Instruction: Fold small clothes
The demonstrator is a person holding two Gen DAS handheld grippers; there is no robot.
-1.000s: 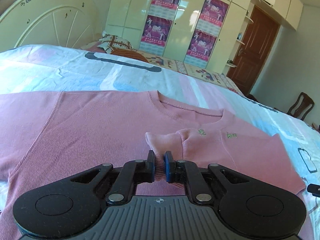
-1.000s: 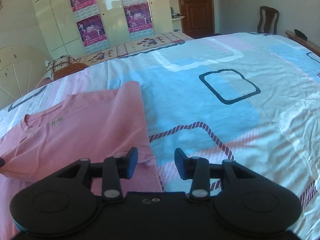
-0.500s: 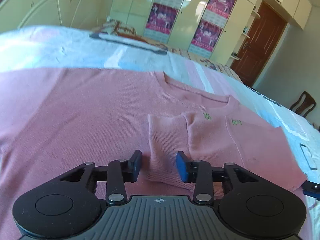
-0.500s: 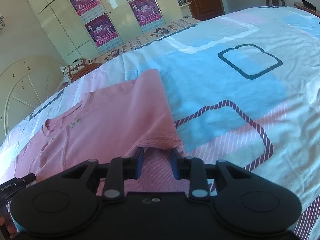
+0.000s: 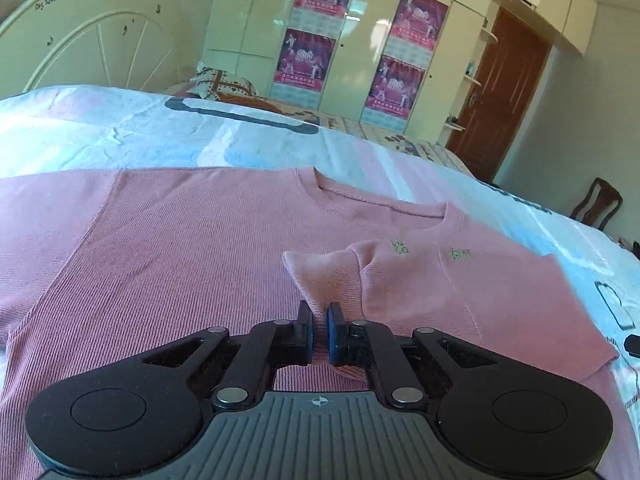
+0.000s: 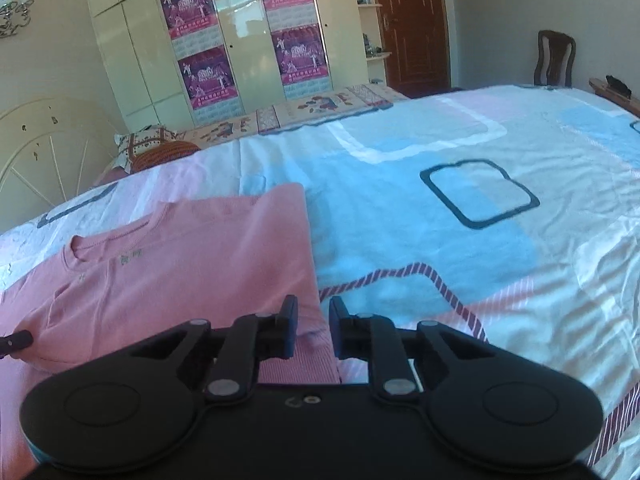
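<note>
Pink knit top spread front-up on patterned bedsheet, neckline toward the headboard, one side panel with its short sleeve already folded in across the chest, probably to narrow the garment for the next fold. Left gripper, angled downward, pinched nearly closed on the cuff of that folded sleeve (likely to smooth it or shift it). Right gripper, likewise tilted down, at the lower corner of the folded edge, jaws just narrowed with pink fabric between them; firm contact hard to confirm. Wardrobe behind.
</note>
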